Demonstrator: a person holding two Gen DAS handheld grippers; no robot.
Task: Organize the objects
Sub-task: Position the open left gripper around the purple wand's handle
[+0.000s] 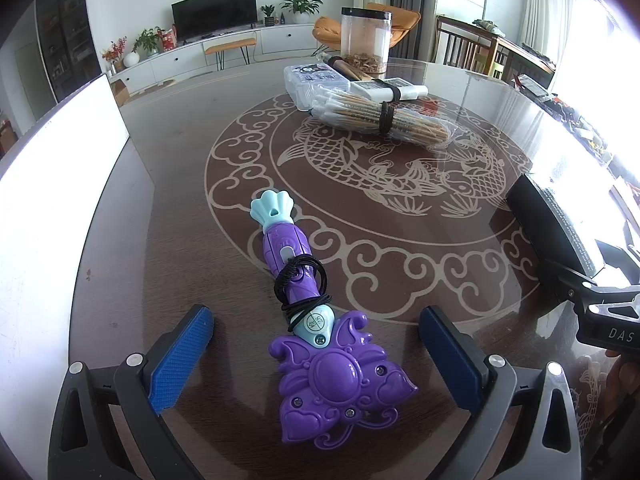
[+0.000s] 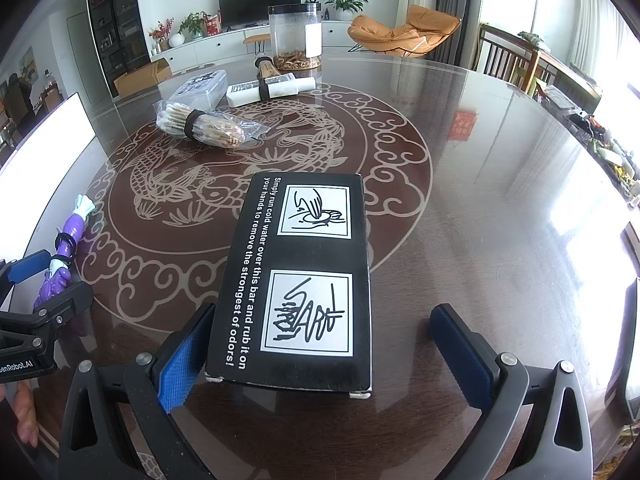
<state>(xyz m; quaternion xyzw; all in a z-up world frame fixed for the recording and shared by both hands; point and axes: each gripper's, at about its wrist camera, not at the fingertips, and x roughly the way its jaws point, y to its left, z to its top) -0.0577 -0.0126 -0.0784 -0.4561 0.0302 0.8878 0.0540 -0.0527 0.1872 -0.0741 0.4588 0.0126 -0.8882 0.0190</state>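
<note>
A: How many things lie on the round table [image 1: 460, 276]?

B: I count seven. Near us there is one purple toy wand [image 1: 316, 344] with a black cord [image 1: 302, 284] wound on its handle, and one black box [image 2: 298, 280]. Far away stand one clear jar [image 1: 365, 40], one clear plastic case [image 1: 314, 82], one white packet [image 1: 394, 89] with a black band, one brown tube [image 1: 347, 68] and one bundle of sticks [image 1: 380, 118] in a plastic bag.

A: And the two tongs?

B: The left gripper [image 1: 316, 356] is spread wide; the wand lies between its blue pads [image 1: 180, 360], not touched. The right gripper [image 2: 320, 356] is also released: its left pad is at the box edge, the other pad is apart.
</note>
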